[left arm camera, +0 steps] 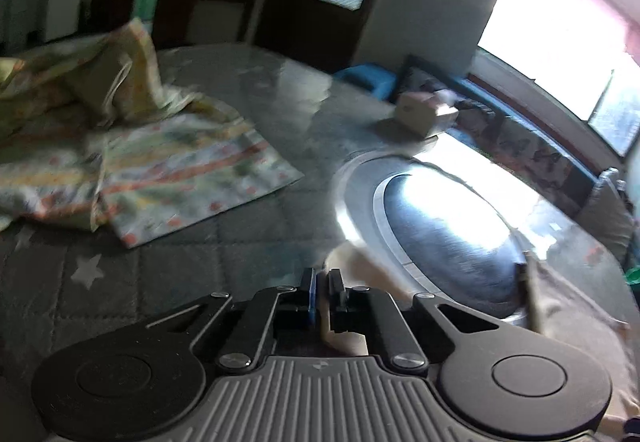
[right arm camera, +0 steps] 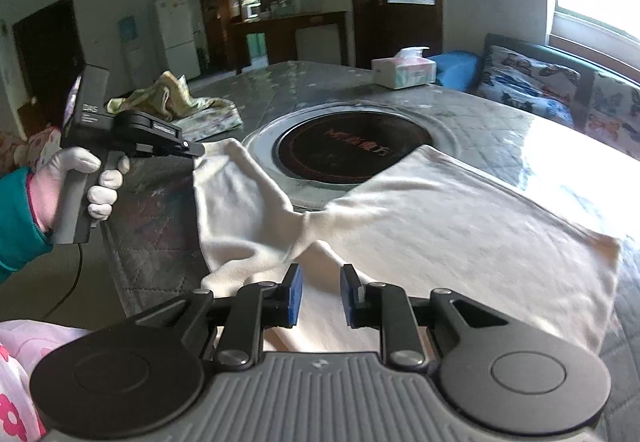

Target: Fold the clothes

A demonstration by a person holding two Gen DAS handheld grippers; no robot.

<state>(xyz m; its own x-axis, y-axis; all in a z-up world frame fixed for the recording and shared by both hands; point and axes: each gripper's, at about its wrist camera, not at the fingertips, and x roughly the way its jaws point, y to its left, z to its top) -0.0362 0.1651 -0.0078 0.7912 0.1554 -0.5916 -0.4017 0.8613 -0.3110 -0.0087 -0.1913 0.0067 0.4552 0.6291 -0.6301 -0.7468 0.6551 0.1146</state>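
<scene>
Sleeve pinched, ready to fold in

Left gripper [right arm camera: 198,154] is clamped on the cream garment [right arm camera: 440,210] sleeve, probably to swing it inward; right gripper [right arm camera: 320,292] is spread over cloth lying on the table [right arm camera: 500,126], gripping nothing.

The left gripper [left arm camera: 322,284] is closed tight on a bit of cream cloth [left arm camera: 368,266]. It is over a gray quilted table cover [left arm camera: 120,282] with stars. A flowery blanket [left arm camera: 160,170] lies crumpled to the left. A round shiny cooktop [left arm camera: 440,226] sits to the right, and a tissue box [left arm camera: 420,114] is behind it.
</scene>
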